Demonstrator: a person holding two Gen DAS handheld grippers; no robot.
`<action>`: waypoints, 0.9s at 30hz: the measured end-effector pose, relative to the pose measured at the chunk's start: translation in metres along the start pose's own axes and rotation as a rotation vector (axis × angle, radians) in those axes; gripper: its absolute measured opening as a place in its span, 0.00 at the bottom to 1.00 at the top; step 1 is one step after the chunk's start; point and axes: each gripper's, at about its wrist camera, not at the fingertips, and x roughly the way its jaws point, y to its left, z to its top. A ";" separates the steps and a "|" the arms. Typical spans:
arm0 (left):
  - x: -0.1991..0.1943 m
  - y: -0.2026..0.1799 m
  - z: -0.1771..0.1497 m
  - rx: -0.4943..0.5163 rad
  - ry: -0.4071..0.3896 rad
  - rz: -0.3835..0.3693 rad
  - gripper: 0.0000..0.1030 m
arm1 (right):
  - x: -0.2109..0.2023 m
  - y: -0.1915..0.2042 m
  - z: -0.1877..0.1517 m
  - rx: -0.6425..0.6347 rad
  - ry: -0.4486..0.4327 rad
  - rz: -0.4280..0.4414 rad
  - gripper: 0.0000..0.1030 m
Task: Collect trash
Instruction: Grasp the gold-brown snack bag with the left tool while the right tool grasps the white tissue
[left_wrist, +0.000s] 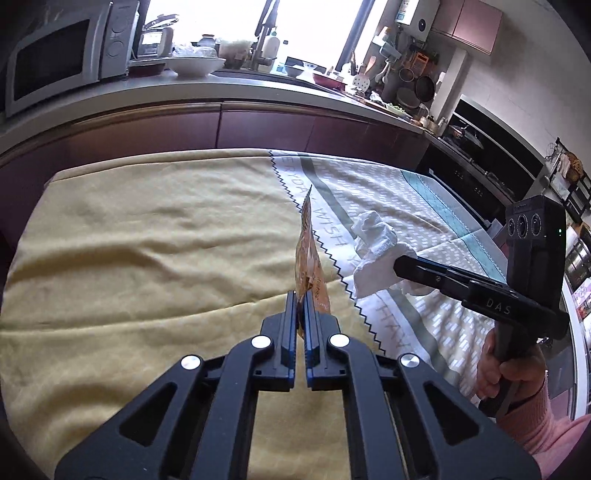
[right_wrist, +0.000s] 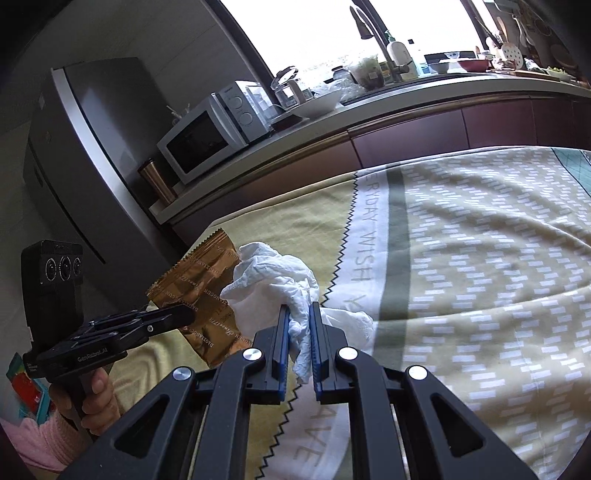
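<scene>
Wrinkled yellow patterned tablecloth (left_wrist: 147, 229), microwave (right_wrist: 207, 138) on the counter (left_wrist: 236, 88), white bowl (left_wrist: 195, 65) (beside it), copper tumbler (right_wrist: 157, 181)

Wrapper (right_wrist: 201, 295): shiny copper-brown, small pale lettering. Tissue (right_wrist: 273, 280): plain white. Cloth (left_wrist: 147, 240): pale yellow on one part, then a black zigzag line, a white band with grey letters, a grey-green stripe, white dashes on beige, teal edge. Grippers (left_wrist: 300, 299) black, blue pads (both the same). Sleeve (left_wrist: 546, 424) pink. Microwave (right_wrist: 210, 129) silver-white. Cabinets (left_wrist: 258, 129) dark maroon.
</scene>
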 end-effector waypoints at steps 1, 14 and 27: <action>-0.005 0.004 -0.002 -0.002 -0.008 0.010 0.04 | 0.003 0.005 0.000 -0.007 0.004 0.011 0.09; -0.082 0.051 -0.024 -0.027 -0.102 0.174 0.04 | 0.031 0.067 -0.006 -0.083 0.042 0.124 0.09; -0.124 0.074 -0.048 -0.061 -0.141 0.276 0.04 | 0.060 0.121 -0.007 -0.144 0.085 0.200 0.09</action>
